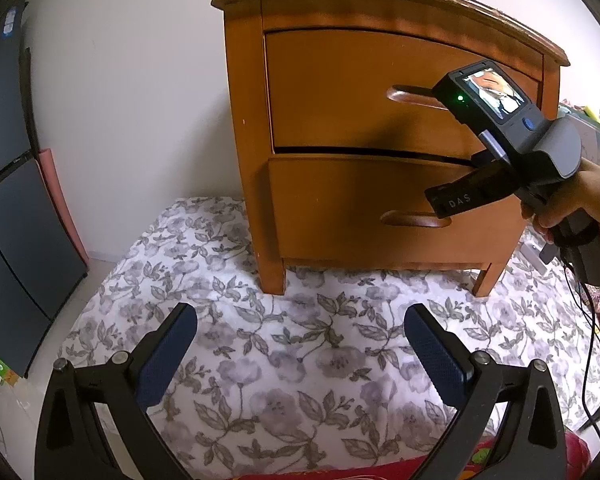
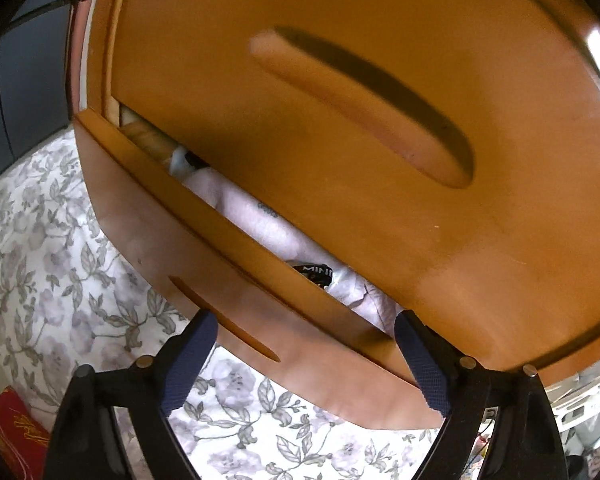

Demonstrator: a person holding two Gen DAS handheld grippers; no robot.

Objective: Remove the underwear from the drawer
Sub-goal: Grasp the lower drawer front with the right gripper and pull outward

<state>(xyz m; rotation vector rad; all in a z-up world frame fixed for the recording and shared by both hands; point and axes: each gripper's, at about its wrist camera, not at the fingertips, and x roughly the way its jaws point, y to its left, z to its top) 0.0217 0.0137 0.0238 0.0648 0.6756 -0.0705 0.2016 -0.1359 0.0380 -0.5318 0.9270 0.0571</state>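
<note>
A wooden nightstand (image 1: 246, 128) stands on a floral sheet. Its lower drawer (image 1: 340, 204) is pulled out a little. In the right wrist view the gap above the lower drawer's front (image 2: 204, 280) shows folded pale pink underwear (image 2: 252, 216) and a black waistband with white letters (image 2: 314, 272). My right gripper (image 2: 308, 360) hovers open just in front of that gap, holding nothing. In the left wrist view a hand holds the right gripper (image 1: 460, 196) near the lower drawer's handle (image 1: 416, 220). My left gripper (image 1: 300, 320) is open and empty, low over the sheet, well back from the nightstand.
The upper drawer (image 1: 360, 92) is shut. Dark panels (image 1: 12, 208) lean against the wall at left. The floral sheet (image 1: 300, 372) covers the floor in front. Cables (image 1: 588, 340) and clutter lie at right; a red box (image 2: 16, 428) sits low left.
</note>
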